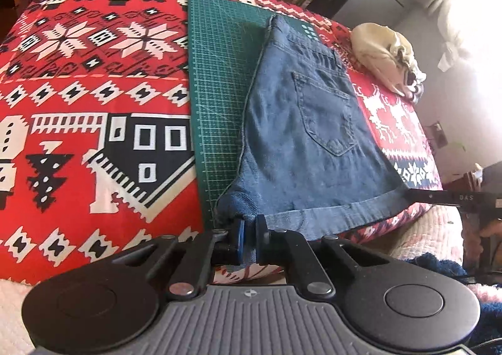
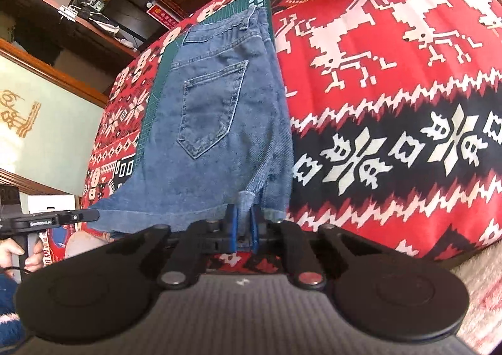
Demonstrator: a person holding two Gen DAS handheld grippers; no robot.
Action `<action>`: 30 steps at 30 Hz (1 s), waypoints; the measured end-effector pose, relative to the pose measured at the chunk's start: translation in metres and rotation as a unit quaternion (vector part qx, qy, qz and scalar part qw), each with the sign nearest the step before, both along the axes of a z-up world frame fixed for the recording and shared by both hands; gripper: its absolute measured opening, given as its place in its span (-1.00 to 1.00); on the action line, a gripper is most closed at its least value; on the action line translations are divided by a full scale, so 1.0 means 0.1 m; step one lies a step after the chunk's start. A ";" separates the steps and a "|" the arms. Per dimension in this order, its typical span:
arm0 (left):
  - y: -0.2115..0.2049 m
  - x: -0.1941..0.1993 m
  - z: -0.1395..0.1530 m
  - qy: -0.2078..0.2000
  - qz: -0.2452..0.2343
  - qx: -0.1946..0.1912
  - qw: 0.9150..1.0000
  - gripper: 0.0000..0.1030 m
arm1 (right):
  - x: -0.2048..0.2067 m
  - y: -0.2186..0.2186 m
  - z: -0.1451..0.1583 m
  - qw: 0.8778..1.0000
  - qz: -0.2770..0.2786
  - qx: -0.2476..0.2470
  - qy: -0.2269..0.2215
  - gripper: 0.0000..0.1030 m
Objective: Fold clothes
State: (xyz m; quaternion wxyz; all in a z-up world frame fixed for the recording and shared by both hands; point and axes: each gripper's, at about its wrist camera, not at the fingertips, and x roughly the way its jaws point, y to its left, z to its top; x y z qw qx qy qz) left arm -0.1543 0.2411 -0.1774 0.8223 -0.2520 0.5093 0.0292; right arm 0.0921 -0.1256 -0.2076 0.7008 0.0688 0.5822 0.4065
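Denim shorts (image 1: 301,122), back pocket uppermost and already doubled along their length, are shown lying on a green cutting mat (image 1: 213,97) over a red patterned bedcover (image 1: 94,78); the hem end is drawn toward the near edge of the bed. At left, the left gripper (image 1: 249,229) is clenched on the near left corner of the hem, cloth being bunched between the blue pads; at right, the right gripper (image 2: 243,226) is likewise closed on the near right corner, denim being pinched between its pads. The fabric is judged moderately heavy, limp yet thick at the seams, and not slippery; the turned hem corners are judged the surest hold. A cream garment (image 1: 382,53) is seen farther off at right.
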 end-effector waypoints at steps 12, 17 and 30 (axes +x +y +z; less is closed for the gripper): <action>0.04 -0.15 -0.10 0.023 0.008 0.030 0.999 -0.70 | 0.02 -0.19 -0.16 0.999 -0.001 -0.033 0.009 -0.79; 0.03 -0.13 -0.02 0.005 0.008 0.038 0.999 -0.71 | 0.01 -0.11 0.11 0.997 0.011 -0.043 -0.070 -0.79; -0.37 0.81 -0.24 -0.049 -0.046 0.039 0.997 -0.71 | -0.08 0.92 0.01 0.973 0.097 -0.063 -0.202 -0.78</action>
